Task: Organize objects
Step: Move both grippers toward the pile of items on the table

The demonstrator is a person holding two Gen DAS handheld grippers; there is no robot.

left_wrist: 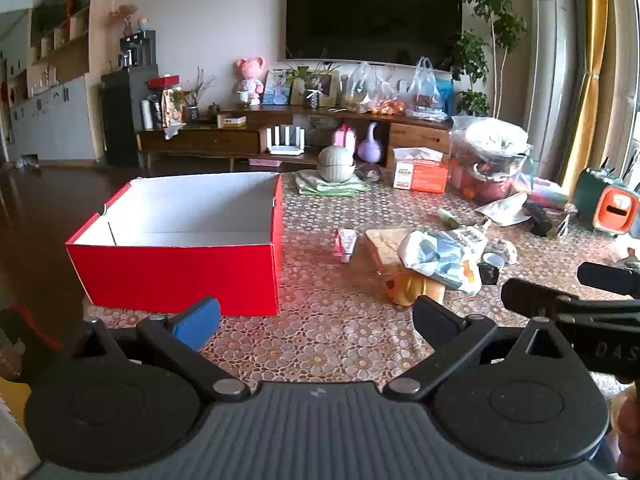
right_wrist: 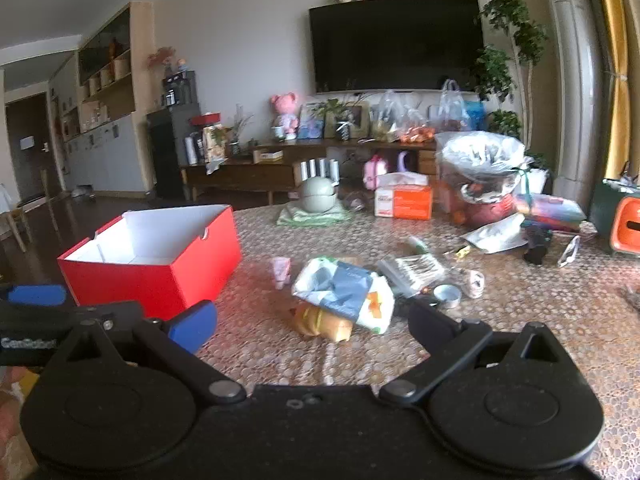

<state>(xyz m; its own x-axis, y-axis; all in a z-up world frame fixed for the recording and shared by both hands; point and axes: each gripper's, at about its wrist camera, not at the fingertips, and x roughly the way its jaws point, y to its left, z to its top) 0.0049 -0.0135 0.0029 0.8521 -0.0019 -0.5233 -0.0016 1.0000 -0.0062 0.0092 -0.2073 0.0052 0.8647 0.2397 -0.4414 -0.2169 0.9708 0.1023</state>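
Note:
A red open box (left_wrist: pixel 176 272) (right_wrist: pixel 160 276) with a white inside stands on the table's left part, nothing visible in it. Right of it lies a heap: a white-blue-orange bag (left_wrist: pixel 444 258) (right_wrist: pixel 344 292) over a bun-like yellow thing (left_wrist: pixel 408 286) (right_wrist: pixel 324 322), a small pink tube (left_wrist: pixel 346 242) (right_wrist: pixel 282 270), a tape roll (left_wrist: pixel 493 260) (right_wrist: pixel 447 295) and a clear packet (right_wrist: pixel 412 270). My left gripper (left_wrist: pixel 316 316) is open and holds nothing, low before the box's right corner. My right gripper (right_wrist: pixel 312 324) is open too, just short of the bun.
The patterned tablecloth (left_wrist: pixel 332 344) covers the table. At the back stand a grey-green lidded bowl (left_wrist: pixel 335 164), an orange tissue box (left_wrist: pixel 420 174), a full plastic bag (left_wrist: pixel 488 160) and a green-orange container (left_wrist: pixel 608 204). The other gripper's fingers (left_wrist: pixel 560 300) show at the right edge.

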